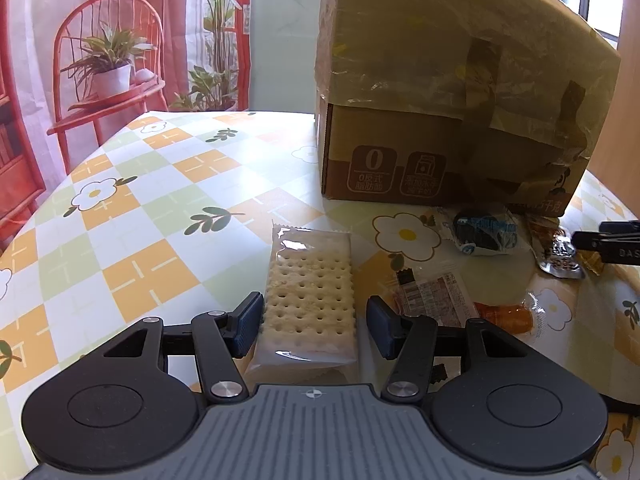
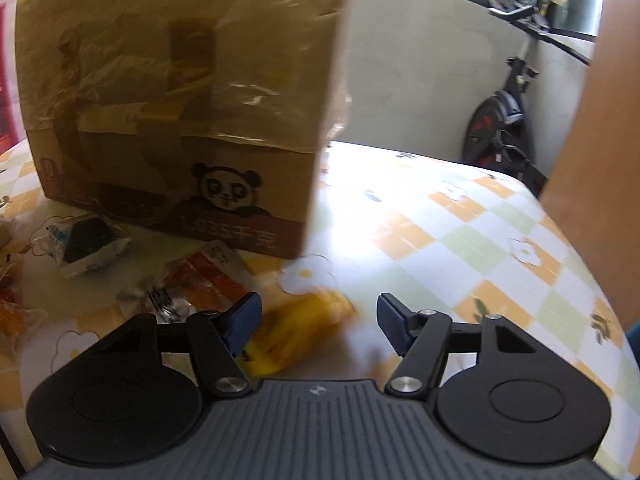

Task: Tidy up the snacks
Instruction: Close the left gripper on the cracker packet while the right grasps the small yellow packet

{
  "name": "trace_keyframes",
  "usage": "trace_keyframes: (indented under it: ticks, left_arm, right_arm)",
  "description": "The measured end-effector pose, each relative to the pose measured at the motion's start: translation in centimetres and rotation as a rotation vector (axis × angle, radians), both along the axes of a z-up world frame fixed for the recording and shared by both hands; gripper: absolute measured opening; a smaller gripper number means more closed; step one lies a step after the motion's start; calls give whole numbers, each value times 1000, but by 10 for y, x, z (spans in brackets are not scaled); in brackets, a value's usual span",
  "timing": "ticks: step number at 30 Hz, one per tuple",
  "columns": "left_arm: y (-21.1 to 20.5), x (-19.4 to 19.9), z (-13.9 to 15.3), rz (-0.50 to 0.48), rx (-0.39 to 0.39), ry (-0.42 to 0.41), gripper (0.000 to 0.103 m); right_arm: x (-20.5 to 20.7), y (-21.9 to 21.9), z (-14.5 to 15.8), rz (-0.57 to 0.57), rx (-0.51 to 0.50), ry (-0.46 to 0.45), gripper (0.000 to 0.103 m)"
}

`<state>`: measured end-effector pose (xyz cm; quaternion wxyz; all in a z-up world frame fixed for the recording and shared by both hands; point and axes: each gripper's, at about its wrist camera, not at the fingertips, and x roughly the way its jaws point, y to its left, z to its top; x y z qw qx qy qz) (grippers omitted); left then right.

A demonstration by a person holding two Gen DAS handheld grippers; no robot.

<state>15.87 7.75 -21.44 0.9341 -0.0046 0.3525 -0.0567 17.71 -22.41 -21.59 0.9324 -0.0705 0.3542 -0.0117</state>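
Left tool [image 1: 312, 326] released, straddling cracker pack [image 1: 310, 300] flat on table [image 1: 160, 208], right pad clear of it. Right tool [image 2: 318, 326] released too, over blurred yellow packet [image 2: 296, 334]. Farther off, box [image 1: 448, 92]; loose snacks [image 1: 486, 232] near its base.

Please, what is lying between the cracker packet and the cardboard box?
Nothing: in the left wrist view, only bare tablecloth separates the cracker packet from the cardboard box. Other snacks lie further right.
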Motion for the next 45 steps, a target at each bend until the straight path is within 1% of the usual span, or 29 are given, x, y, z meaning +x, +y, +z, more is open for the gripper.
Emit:
trace_keyframes:
  ticks: [2,3,6,8,13,19,22,24,26,30,33,36,38,41,45]
  left_arm:
    - [0,0,0,-1,1,-1,58]
    - [0,0,0,-1,1,-1,58]
    - [0,0,0,-1,6,-3,60]
    - [-1,0,0,-3,12,-5,60]
    - [-1,-1,1,-3,17,-5,61]
    - [0,-1,0,-6,23,-8,61]
    - [0,-1,0,-6,24,-8,61]
    - [0,-1,0,-6,23,-9,61]
    - [0,-1,0,-6,23,-9,61]
    - [0,-1,0,-7,23,-9,61]
    - [0,-1,-1,-8,20,-9,61]
    - [0,-1,-1,-8,20,-9,61]
    - [1,-1,-1,-9,20,-10,61]
    - [0,-1,-1,-10,19,-10,61]
    - [0,-1,-1,-10,21,-12,61]
  right_arm:
    - [6,4,-4,5,-5,5,65]
    - [7,6,-6,-10,-12,6,65]
    - [2,5,-7,-61,18,12,65]
    - [-3,2,-4,-96,57,26,65]
    - [-27,-13,0,-195,163,-3,65]
    - [-41,-10,1,-269,131,-63,65]
    - [-53,-9,5,-258,130,-134,66]
    - [-58,-8,9,-277,128,-144,67]
    - [-59,-8,11,-317,133,-109,67]
    - [-67,-10,11,-341,214,-50,67]
    - [-64,-10,11,-340,274,-35,67]
    - [-52,-7,11,-310,288,-17,67]
    - [-41,-2,8,-274,264,6,68]
    - [-28,8,5,-211,172,32,68]
    - [-34,18,-3,-178,89,7,66]
